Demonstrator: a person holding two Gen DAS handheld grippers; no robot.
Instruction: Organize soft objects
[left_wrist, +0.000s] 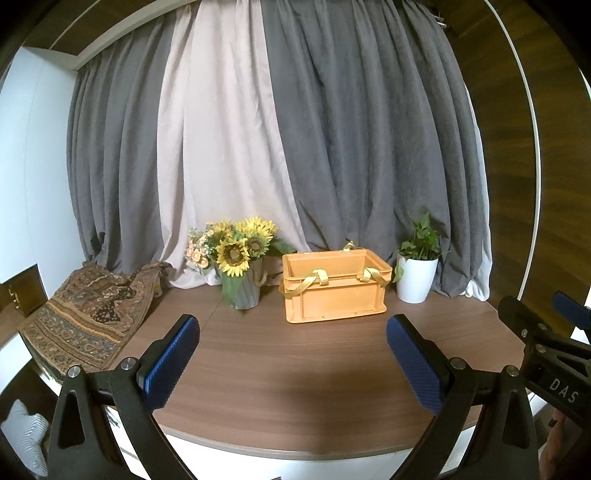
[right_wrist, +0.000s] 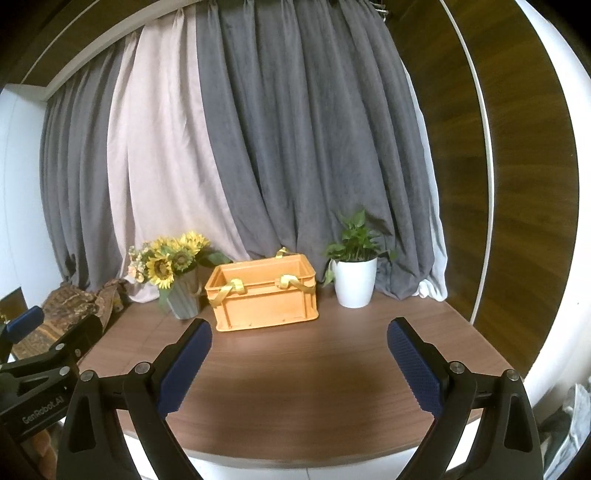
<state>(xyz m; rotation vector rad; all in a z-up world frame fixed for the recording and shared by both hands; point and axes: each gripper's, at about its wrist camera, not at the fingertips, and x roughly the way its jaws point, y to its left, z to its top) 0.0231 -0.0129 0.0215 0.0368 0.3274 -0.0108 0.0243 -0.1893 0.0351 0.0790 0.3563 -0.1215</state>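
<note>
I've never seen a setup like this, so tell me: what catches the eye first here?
The orange crate with yellow straps, mid-table in front of the grey curtains. Left of it stands a vase of sunflowers, right of it a potted plant. A patterned cloth drapes the table's left edge.

You see the crate (left_wrist: 334, 286) at mid-frame on the desk (left_wrist: 295, 369), the flower vase (left_wrist: 245, 291) just left of it, the potted plant (left_wrist: 417, 280) right, the folded cloth (left_wrist: 88, 314) at far left.
</note>
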